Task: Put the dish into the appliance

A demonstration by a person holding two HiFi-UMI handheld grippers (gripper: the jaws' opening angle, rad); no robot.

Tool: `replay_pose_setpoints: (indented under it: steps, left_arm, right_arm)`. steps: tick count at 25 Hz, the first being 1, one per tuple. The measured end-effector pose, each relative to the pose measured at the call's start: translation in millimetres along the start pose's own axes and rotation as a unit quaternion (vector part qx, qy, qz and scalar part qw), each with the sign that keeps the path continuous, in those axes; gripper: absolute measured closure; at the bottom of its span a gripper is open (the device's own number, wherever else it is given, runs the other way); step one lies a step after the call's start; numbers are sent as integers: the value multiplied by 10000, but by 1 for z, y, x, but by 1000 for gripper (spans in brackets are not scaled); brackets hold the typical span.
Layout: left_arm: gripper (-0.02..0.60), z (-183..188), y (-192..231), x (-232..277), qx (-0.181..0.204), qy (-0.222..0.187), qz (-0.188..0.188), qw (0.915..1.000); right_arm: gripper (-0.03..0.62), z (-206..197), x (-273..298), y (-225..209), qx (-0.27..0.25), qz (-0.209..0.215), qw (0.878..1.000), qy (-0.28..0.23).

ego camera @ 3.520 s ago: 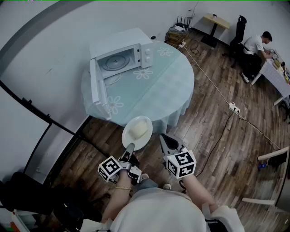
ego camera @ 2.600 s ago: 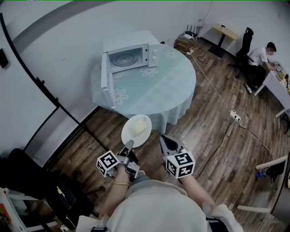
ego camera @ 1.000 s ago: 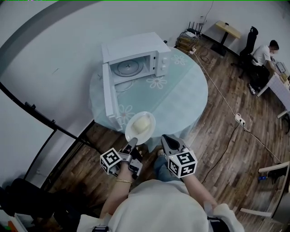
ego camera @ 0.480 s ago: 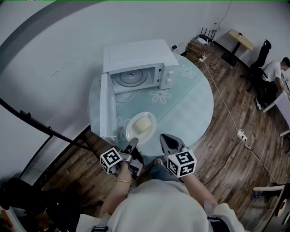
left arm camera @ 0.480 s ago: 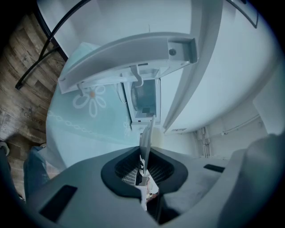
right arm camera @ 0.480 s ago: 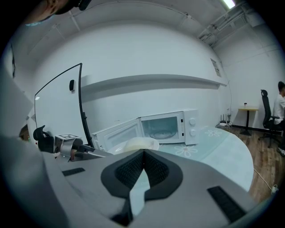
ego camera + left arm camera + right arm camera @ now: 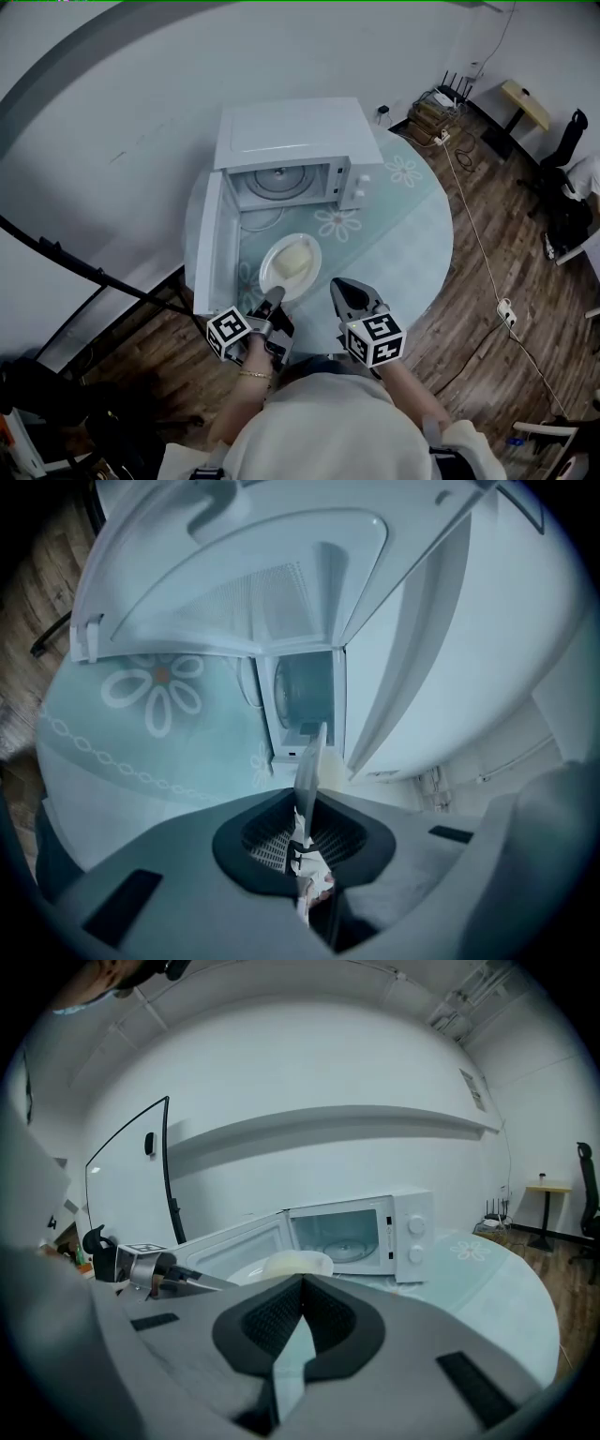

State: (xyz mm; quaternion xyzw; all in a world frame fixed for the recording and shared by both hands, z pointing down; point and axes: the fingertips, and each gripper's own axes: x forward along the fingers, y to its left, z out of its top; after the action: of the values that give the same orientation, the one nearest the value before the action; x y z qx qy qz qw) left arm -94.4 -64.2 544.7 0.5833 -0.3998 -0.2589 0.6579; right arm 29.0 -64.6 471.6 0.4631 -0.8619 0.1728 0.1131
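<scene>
Dish [image 7: 290, 263] x1 in left gripper [image 7: 272, 298], right gripper [image 7: 339, 286] empty, microwave [image 7: 291, 141] x1

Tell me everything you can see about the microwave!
The microwave is a white box standing on the round table near the wall. Its door hangs wide open to the left. Inside lies a round glass turntable with nothing on it. Two knobs sit on its right front panel. The dish isn't inside yet.

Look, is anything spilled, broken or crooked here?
Nothing stands out. The left gripper holds the plate by its rim, with the food on it and none spilled. The microwave sits on the table with its door wide open.
</scene>
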Motion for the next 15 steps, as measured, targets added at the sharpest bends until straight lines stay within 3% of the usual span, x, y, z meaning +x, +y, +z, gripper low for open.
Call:
replay_pose_setpoints:
  steps: [15]
  left_arm:
    - [540,34,3,73,-262,-788,54,9965]
  right_arm:
    - [589,13,47,-49,-157,645,9976,191]
